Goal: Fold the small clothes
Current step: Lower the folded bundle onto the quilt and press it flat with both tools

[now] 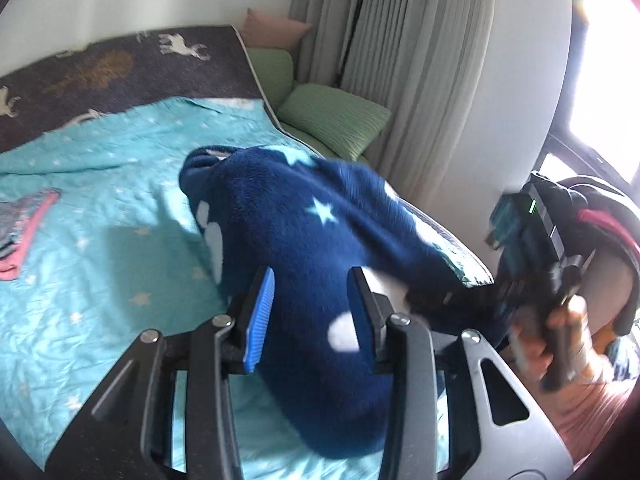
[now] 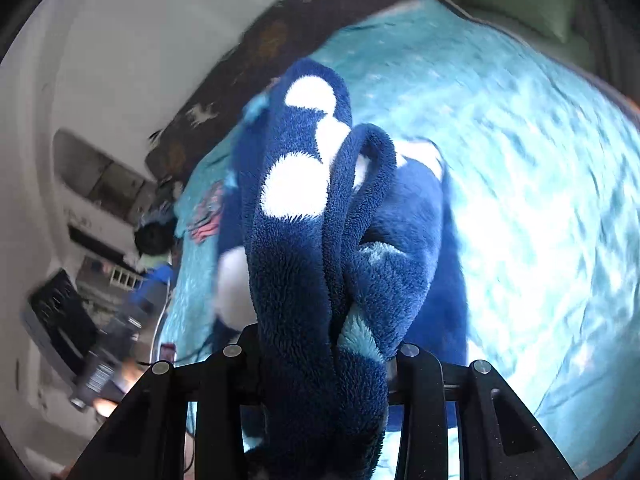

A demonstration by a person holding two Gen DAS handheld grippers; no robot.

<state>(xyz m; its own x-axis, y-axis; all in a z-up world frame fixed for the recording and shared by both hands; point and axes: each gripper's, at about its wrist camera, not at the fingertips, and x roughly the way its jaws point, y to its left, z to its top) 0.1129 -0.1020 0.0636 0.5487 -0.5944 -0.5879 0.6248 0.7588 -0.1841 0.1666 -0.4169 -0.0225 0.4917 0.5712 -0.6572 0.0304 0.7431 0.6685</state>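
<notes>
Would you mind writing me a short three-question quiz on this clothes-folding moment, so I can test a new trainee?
1. True or false: the navy fleece garment lies flat and neatly folded on the turquoise bedspread.
2. Which gripper has fleece bunched between its fingers in its own wrist view? A) left gripper B) right gripper
3. Fill in: the pink-edged garment lies on the bedspread, to the ____ of the fleece in the left wrist view.

Key
1. False: it is bunched and partly lifted.
2. B. The left gripper's jaws stand apart, with fleece passing between them; whether they pinch it is unclear.
3. Left, apart from the fleece.
</notes>
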